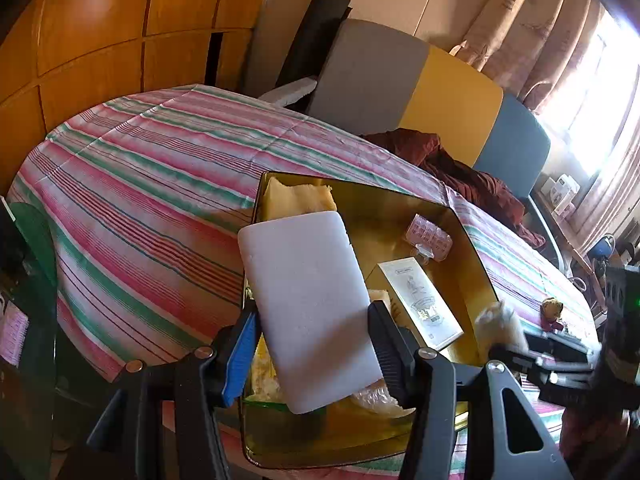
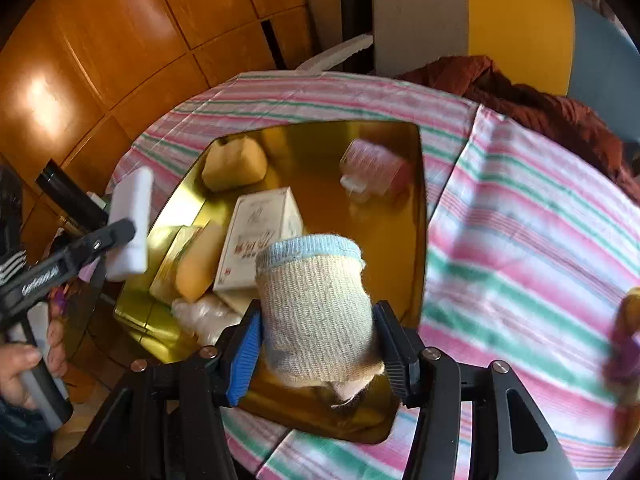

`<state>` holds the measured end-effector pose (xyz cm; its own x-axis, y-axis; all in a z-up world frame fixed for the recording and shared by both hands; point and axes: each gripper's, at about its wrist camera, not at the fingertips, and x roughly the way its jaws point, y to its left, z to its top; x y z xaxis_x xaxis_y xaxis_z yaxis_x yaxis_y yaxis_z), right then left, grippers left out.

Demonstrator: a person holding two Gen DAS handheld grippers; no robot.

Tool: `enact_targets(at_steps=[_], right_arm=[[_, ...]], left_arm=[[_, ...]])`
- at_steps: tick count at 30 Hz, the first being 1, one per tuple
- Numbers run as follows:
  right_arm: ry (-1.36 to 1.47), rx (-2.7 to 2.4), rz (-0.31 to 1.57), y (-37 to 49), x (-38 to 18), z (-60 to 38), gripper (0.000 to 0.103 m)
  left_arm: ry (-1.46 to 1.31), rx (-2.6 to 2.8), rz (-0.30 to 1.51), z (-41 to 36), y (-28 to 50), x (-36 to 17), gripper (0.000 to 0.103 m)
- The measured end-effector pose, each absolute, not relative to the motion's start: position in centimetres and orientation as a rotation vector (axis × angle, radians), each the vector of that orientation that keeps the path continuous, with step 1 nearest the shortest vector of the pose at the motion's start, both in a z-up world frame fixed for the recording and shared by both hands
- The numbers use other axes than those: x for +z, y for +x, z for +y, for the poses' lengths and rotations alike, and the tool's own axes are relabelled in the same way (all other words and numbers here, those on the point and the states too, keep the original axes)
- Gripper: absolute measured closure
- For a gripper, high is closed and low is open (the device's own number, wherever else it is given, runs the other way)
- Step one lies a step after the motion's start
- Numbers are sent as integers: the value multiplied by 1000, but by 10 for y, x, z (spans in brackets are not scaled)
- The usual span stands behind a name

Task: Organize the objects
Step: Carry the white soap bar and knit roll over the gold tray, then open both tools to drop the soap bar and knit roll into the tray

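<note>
Left wrist view: the left gripper (image 1: 312, 340) clamps a white foam block (image 1: 308, 304) by its two long edges, tilted above the near left part of the gold tin (image 1: 472, 256).
Right wrist view: the right gripper (image 2: 316, 344) grips a rolled knitted sock (image 2: 316, 308), beige with a pale blue cuff, above the near edge of the tin (image 2: 416, 200).
Surface: a round table under a pink, green and white striped cloth (image 1: 152, 184); the open tin rests on it.
Around: wooden panels (image 1: 92, 40) behind the table; a grey, yellow and blue chair back (image 1: 452, 92) beyond it, with a dark red cloth (image 1: 472, 176) draped at the table's far edge.
In the way: the foam block hides much of the tin's left side in the left wrist view; the sock covers its near middle in the right wrist view.
Other hand: a person's hand (image 2: 24, 364) on the left gripper's handle shows at the left edge of the right wrist view.
Tin contents: a white printed box (image 2: 256, 236), a yellow sponge-like lump (image 2: 234, 162) in the far corner, a second yellow piece (image 2: 198, 264) beside the box, a clear pink-patterned item (image 1: 428, 236), blurred, toward the far right, and crinkled clear plastic (image 2: 204, 316) near the front.
Loose item: a small brown object (image 1: 552, 308) lies on the cloth right of the tin; too blurred to tell more.
</note>
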<state>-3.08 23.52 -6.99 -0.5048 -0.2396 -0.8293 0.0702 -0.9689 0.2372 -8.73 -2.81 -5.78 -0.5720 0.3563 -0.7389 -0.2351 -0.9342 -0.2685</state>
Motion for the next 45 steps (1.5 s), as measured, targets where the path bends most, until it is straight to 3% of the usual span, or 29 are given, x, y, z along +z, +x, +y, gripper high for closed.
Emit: enact_targets(at_steps=[16, 20, 26, 32, 35, 45], right_arm=[[1494, -2492, -303, -8, -86, 230, 43], [1480, -2509, -313, -6, -82, 231, 35], [1458, -2532, -316, -3, -78, 231, 31], [1441, -2555, -306, -1, -75, 229, 30], [1426, -2582, -294, 1, -73, 228, 23], [1393, -2638, -277, 6, -68, 227, 17]], left_arm=[[-1214, 2504, -156, -9, -112, -56, 44], [-1247, 2544, -110, -6, -127, -59, 41], [-1275, 2534, -104, -12, -133, -65, 21], [-1285, 2550, -137, -21, -117, -66, 20], [-1286, 2564, -104, -21, -103, -66, 20], [-1238, 2628, -16, -9, -73, -49, 20]])
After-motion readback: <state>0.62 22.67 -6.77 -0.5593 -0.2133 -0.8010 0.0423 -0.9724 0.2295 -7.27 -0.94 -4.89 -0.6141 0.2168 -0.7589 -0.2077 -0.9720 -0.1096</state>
